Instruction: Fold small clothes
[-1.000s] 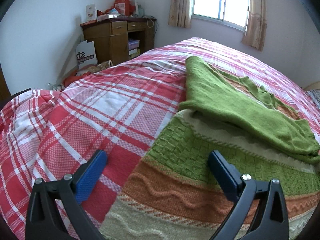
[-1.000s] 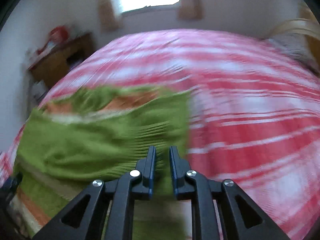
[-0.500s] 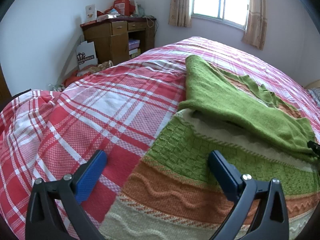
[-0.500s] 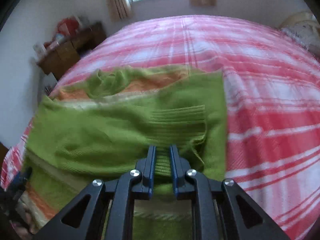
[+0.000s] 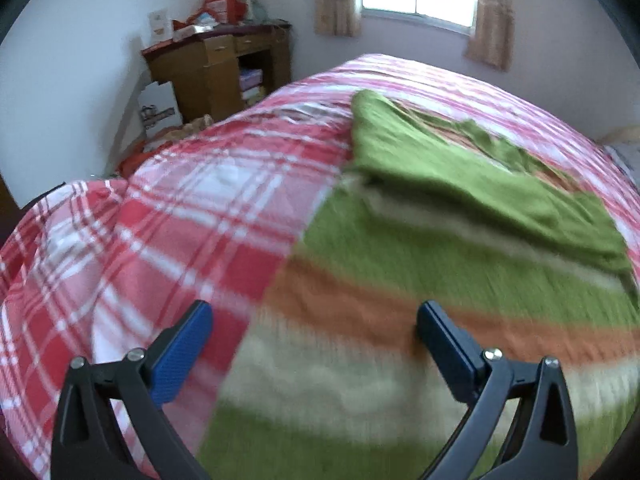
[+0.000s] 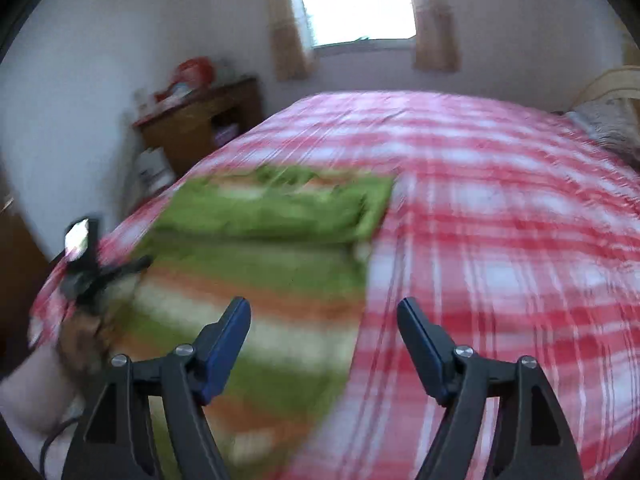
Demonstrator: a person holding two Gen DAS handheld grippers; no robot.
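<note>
Sweater [image 5: 460,240]: knitted wool-like cloth, matt. Bedspread [image 5: 180,208]: woven plaid cloth, matt. Desk [image 5: 216,68], upper left: brown wood. Gripper pads [image 5: 180,352]: blue, textured.

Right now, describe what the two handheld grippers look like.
Both the left gripper and the right gripper have matte black triangular finger arms with cut-out slots, silver screw heads, and flat blue fingertip pads. A dark cable loops beside the bare forearm.

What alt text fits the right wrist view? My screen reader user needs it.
The open right gripper hovers over a partly folded green, orange and cream striped sweater on a red plaid bedspread. The left gripper shows blurred at left.
</note>
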